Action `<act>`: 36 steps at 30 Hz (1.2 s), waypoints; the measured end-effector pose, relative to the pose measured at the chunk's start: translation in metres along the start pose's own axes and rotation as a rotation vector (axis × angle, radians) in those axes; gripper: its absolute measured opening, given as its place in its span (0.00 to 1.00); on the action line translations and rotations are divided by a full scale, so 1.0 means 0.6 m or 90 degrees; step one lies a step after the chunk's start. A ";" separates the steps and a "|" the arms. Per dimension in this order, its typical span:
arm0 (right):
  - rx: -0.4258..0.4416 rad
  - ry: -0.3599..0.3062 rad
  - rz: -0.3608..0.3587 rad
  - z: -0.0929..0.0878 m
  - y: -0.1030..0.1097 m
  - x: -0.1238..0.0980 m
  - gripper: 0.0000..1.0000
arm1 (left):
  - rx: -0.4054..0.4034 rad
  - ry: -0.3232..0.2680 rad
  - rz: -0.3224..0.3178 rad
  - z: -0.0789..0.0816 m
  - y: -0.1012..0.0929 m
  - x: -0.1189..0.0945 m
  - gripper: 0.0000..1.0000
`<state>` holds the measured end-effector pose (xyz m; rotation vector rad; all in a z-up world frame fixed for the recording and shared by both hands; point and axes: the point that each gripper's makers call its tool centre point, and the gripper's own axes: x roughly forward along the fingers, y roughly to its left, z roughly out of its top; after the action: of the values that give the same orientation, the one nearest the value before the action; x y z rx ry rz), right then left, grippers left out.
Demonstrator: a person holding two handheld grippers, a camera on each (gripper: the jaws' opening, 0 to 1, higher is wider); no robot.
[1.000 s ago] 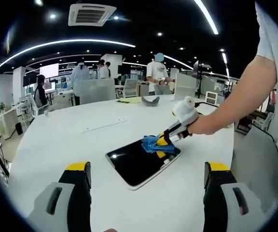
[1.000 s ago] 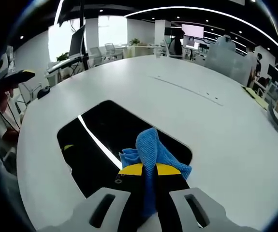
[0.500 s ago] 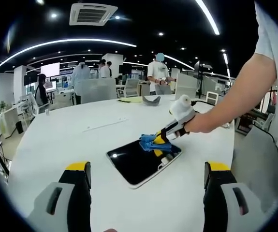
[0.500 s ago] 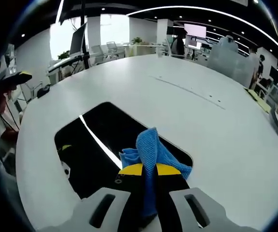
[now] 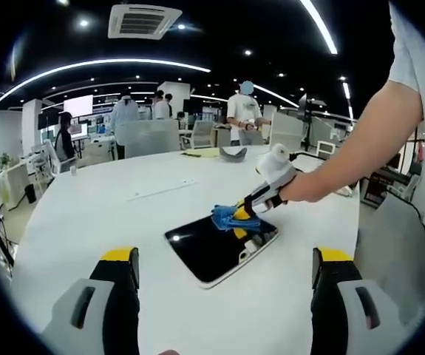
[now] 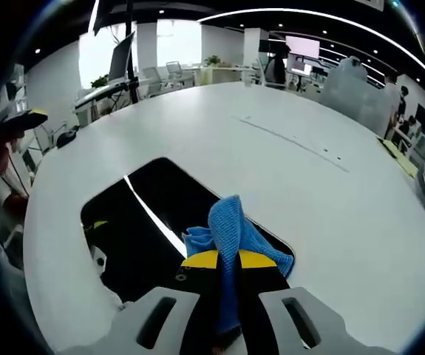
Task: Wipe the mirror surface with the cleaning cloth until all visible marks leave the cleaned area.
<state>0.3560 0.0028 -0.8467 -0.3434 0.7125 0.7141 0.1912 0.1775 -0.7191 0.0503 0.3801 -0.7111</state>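
On the white table [image 5: 86,214] I am seeing the dark, glossy mirror [image 6: 153,222] lying flat. My right gripper [image 6: 227,260] is pinching the crumpled blue cleaning cloth [image 6: 230,229] against it; my left gripper [image 5: 227,259] is hovering spread wide, holding nothing.

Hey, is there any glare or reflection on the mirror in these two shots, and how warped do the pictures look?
Right gripper view: a bright ceiling-light streak crosses the dark mirror beside the blue cloth; the white table edge bows strongly. Left gripper view: the mirror shows a small light spot and looks mostly black; ceiling light strips curve with the fisheye.
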 end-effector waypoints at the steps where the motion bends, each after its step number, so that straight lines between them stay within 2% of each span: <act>1: -0.001 0.000 0.001 0.001 0.000 0.001 0.03 | -0.001 0.000 0.000 0.000 0.000 0.000 0.98; 36: -0.019 0.009 0.012 0.032 -0.009 0.033 0.03 | -0.013 0.004 -0.007 -0.010 0.004 0.004 0.97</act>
<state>0.3797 0.0181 -0.8466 -0.3695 0.7207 0.7417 0.1924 0.1787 -0.7256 0.0306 0.3943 -0.7177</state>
